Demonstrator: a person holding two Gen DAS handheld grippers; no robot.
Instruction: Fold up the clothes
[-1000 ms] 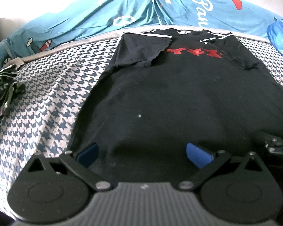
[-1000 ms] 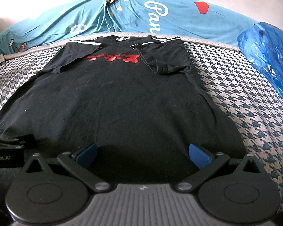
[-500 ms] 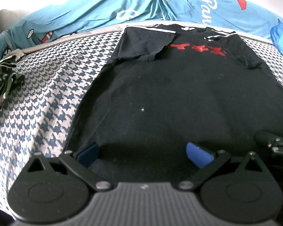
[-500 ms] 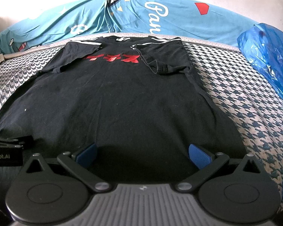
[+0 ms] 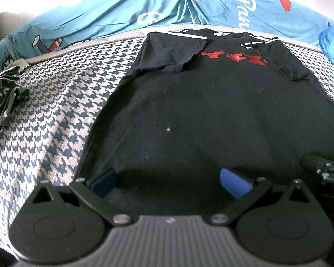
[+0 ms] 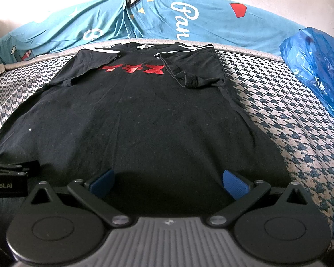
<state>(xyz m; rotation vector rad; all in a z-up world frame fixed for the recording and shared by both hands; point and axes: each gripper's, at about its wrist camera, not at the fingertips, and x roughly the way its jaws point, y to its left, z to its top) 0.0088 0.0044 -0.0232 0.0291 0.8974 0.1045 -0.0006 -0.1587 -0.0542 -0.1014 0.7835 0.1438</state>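
Black T-shirt (image 6: 144, 120) flat on houndstooth bedcover (image 6: 285, 120), sleeves folded inward. Soft, light, floppy — will sag. Left gripper (image 5: 169, 181) and right gripper (image 6: 169, 183) spread wide at hem — pinch hem corners.

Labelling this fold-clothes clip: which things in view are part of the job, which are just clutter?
Part of the job:
black T-shirt, sleeves folded in
left gripper, open
right gripper, open

Just lying about:
blue plastic bag
green garment
teal printed sheet
houndstooth cover
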